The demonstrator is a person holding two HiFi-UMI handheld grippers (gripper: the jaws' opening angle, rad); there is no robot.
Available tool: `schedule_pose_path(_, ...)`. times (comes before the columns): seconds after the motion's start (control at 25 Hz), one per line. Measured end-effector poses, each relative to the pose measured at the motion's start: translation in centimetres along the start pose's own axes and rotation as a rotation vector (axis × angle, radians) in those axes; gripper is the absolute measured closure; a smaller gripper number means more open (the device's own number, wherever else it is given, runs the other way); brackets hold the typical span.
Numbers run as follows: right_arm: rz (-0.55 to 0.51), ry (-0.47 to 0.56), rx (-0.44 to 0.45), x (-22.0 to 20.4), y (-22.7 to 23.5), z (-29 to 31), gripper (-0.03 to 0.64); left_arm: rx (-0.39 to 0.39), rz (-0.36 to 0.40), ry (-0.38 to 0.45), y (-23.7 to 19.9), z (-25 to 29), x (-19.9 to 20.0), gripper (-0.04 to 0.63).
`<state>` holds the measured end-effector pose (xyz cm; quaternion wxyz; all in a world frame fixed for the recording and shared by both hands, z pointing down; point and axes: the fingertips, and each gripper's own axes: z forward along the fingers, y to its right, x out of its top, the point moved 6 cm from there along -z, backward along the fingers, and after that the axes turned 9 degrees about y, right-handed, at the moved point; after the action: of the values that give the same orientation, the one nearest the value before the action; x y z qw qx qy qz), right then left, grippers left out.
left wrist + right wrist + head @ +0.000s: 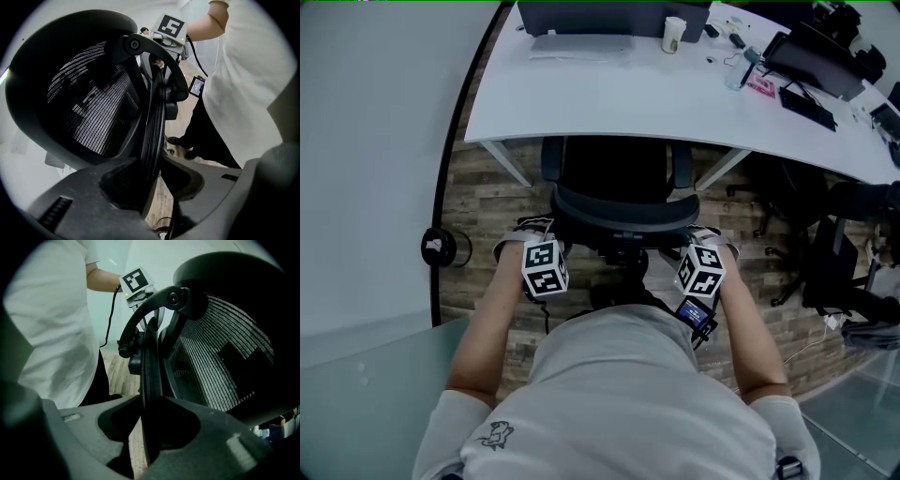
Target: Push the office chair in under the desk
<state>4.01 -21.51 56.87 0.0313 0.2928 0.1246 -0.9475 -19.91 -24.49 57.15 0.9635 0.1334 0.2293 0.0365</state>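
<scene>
Jaws on mesh backrest (curved)

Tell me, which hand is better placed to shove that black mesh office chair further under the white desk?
Left, barely: the left tongs look wedged tight on the black mesh office chair's backrest rim; the right tongs, at equal height, seem looser.

desk: ahead of the person, running left to right
office chair: between desk and person, seat under the desk's near edge
laptop: on the desk's far side, behind the office chair
cup: on the desk, just right of the laptop
left gripper: at the backrest's left edge, rim between its jaws
right gripper: at the backrest's right edge, rim between its jaws
</scene>
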Motion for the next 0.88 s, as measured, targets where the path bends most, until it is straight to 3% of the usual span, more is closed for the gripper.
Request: schedule_pose_path(0.88, -0.062, 0.021, 0.043, -8.7, 13.7, -1.8, 0.499, 0.000, -0.064, -0.031, -11.5, 7.6, 7.3, 0.468)
